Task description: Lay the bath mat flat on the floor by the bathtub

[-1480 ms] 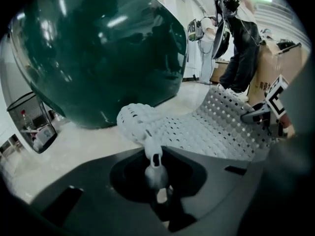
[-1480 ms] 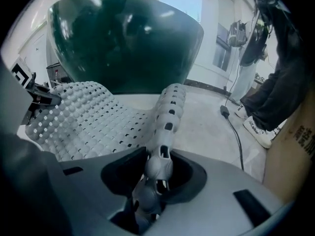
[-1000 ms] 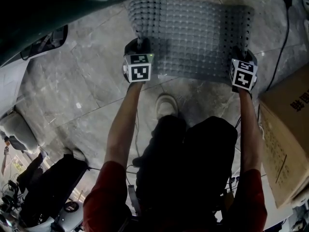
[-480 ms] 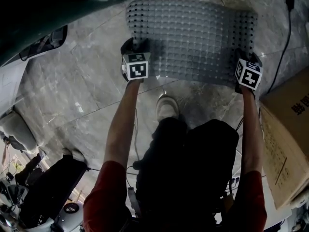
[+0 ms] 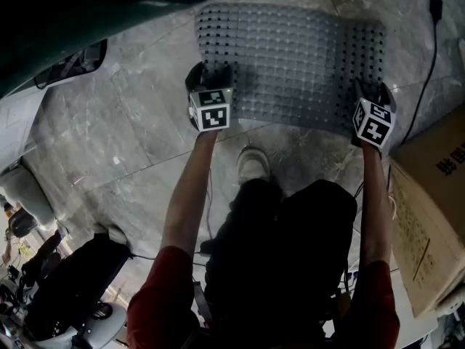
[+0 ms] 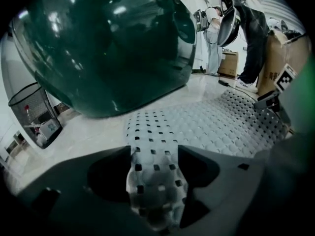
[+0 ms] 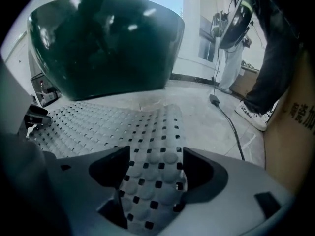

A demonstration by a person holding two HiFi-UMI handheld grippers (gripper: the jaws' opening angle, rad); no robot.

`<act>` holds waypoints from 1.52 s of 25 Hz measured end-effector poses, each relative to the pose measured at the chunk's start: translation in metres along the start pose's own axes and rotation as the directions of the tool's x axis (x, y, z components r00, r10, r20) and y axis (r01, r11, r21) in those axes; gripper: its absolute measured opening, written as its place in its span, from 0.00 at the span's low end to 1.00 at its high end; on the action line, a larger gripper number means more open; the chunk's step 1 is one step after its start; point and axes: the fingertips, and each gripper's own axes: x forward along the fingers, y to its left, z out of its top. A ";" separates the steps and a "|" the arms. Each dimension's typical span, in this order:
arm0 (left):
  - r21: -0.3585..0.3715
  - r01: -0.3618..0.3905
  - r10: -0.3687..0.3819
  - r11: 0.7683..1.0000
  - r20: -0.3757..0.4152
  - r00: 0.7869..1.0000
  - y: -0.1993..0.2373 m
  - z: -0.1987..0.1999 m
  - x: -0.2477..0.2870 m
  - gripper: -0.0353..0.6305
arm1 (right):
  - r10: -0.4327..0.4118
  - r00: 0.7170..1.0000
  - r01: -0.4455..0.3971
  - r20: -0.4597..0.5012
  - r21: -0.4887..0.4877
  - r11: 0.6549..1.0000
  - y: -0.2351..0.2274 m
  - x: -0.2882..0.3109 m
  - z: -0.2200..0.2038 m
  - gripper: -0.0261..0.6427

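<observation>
- Bath mat [image 5: 290, 60], head view: one grey mat studded with bumps and holes lies spread on the marble floor [image 5: 109, 137], just beside the one dark green bathtub [image 5: 109, 13].
- Two hand-held grippers sit at the mat's near edge. The left hand-held gripper [image 5: 209, 75] is at its left corner and the right hand-held gripper [image 5: 369, 93] at its right corner.
- One cardboard box [image 5: 429, 209] stands at the right; its contents cannot be seen. One black cable [image 5: 425, 64] runs over the floor beside the mat, and one pale shoe [image 5: 252, 162] shows below it.
- Left gripper view: the left hand-held gripper's [image 6: 155, 181] jaws are opening, with the mat's [image 6: 206, 124] corner raised between them and the rest flat on the floor in front of the bathtub [image 6: 108, 48].
- One wire basket [image 6: 29, 102] stands at the left; what it holds is too small to tell.
- Right gripper view: the right hand-held gripper's [image 7: 155, 181] jaws are opening too, with the mat's [image 7: 93, 124] other corner between them.
- The bathtub [image 7: 103, 43] rises just behind the mat, and the cable [image 7: 231, 124] lies to the right.
</observation>
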 end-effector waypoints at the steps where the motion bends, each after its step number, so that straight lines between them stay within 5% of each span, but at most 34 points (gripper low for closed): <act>1: -0.005 0.005 -0.005 1.000 0.014 1.000 -0.003 0.006 -0.005 0.47 | 0.011 1.000 -0.011 0.013 0.004 1.000 0.005 -0.003 0.004 0.53; 11: -0.060 0.115 -0.102 0.992 0.182 0.978 -0.051 0.063 -0.049 0.47 | 0.149 0.971 -0.153 0.187 0.009 0.988 0.057 -0.051 0.060 0.53; 23: 0.059 0.180 -0.187 0.982 0.438 0.879 -0.104 0.168 -0.117 0.47 | 0.263 0.882 -0.272 0.392 -0.034 0.962 0.103 -0.113 0.134 0.53; 31: 0.082 0.181 -0.198 0.980 0.479 0.855 -0.099 0.213 -0.154 0.47 | 0.236 0.880 -0.248 0.413 -0.025 0.968 0.099 -0.149 0.166 0.53; 38: 0.102 0.196 -0.220 0.975 0.504 0.835 -0.095 0.292 -0.231 0.47 | 0.230 0.873 -0.251 0.430 -0.009 0.968 0.095 -0.227 0.238 0.53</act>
